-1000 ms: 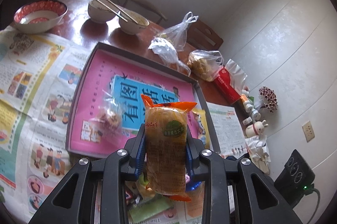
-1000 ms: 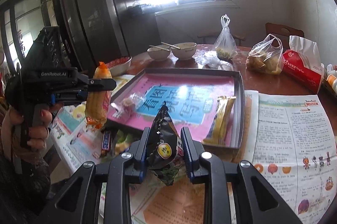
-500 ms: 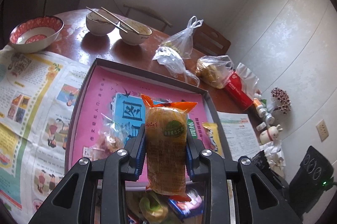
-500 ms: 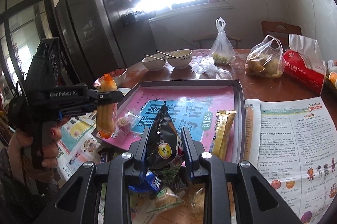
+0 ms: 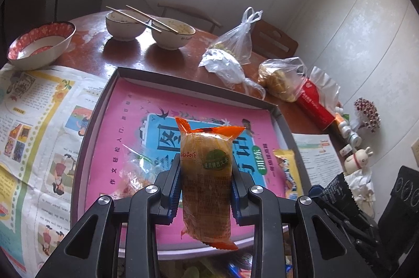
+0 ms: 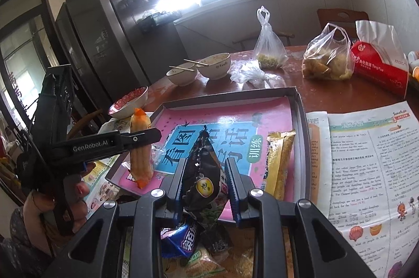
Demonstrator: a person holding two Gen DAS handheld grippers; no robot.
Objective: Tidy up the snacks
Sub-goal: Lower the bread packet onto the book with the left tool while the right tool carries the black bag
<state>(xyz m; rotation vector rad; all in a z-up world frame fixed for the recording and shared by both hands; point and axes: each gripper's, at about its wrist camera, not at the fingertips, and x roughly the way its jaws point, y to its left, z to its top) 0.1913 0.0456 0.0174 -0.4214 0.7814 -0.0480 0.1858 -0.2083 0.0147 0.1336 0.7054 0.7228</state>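
Between the fingers of the left gripper [image 5: 207,189] an orange snack packet [image 5: 207,173] stands upright, pinched at its middle, its crimped top above the fingers and its lower end hanging below them. Beyond those fingers lies a shallow tray [image 5: 91,121] with a pink printed sheet on its floor; a clear wrapped sweet [image 5: 136,168] lies in it just left of the fingers, and a yellow snack bar [image 5: 286,173] lies in it to their right. Over on the other side, the right gripper [image 6: 204,189] holds a black snack packet [image 6: 201,173] with its pointed top standing up between the fingers (a small yellow round label faces the camera). Below those fingers, at the near edge, a blue packet [image 6: 183,238] and several other wrapped snacks lie in a loose heap on the table [image 6: 340,94]. Ahead of them, past the tray, stand two bowls with chopsticks [image 6: 199,68], and to the right a newspaper [image 6: 366,160] is spread flat.
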